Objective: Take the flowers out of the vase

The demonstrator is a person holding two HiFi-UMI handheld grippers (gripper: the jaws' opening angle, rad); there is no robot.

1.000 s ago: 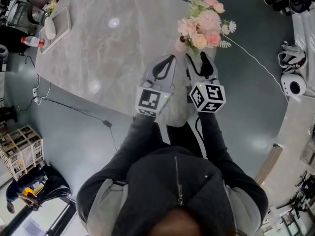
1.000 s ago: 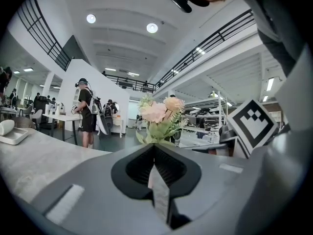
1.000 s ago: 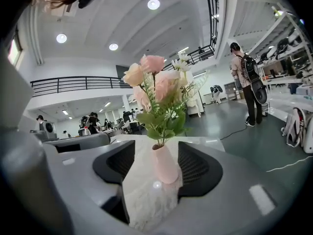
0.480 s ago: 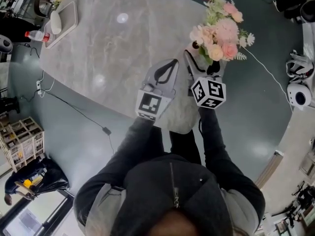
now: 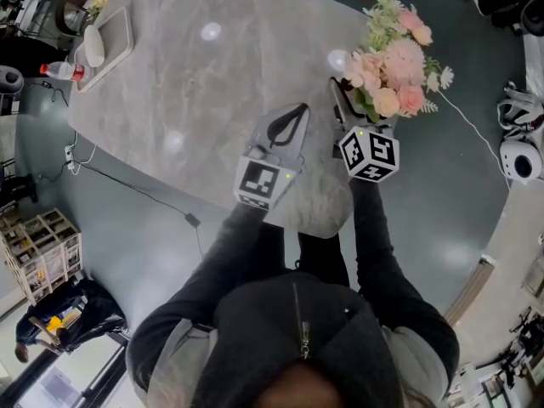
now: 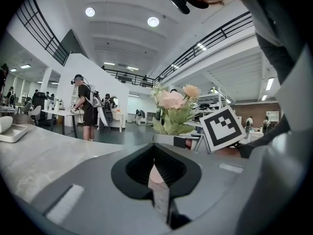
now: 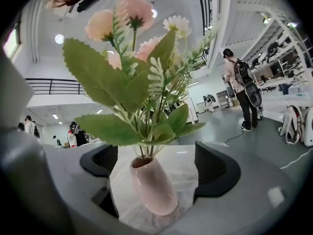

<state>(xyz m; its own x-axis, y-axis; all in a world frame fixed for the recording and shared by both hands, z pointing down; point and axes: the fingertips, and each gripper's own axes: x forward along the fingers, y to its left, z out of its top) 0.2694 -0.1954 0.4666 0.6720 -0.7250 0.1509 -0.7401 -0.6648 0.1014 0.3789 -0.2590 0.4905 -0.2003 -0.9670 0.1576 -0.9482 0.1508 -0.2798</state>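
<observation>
Right now my right gripper (image 7: 157,166) has its jaws spread as wide as they go; they have just been opening. The pale pink glazed ceramic vase (image 7: 152,185) stands between them, with a clear gap to the dark ribbed pad on either side, so nothing is gripped yet. I read that width as room to slide around the vase's rounded body without knocking it, probably to steady it while the stems are drawn up.

The bunch of artificial pink and cream flowers with green leaves (image 5: 393,58) is fully seated in the vase, stems down its narrow neck. It stands near the right-hand edge of the grey marble-patterned oval table (image 5: 212,92).

My left gripper (image 5: 299,111) has its jaws pressed together on nothing and hangs over the table just beside the right one. I take that as waiting; it would have to open before it could take the stems.

By count: one vase, one bunch, two grippers. The bunch shows several large pink and peach heads and a few small white daisies, but they overlap too much for an exact number. At the table's far end sit one pale rectangular tray (image 5: 115,39) and one clear bottle with a red cap (image 5: 61,70).
</observation>
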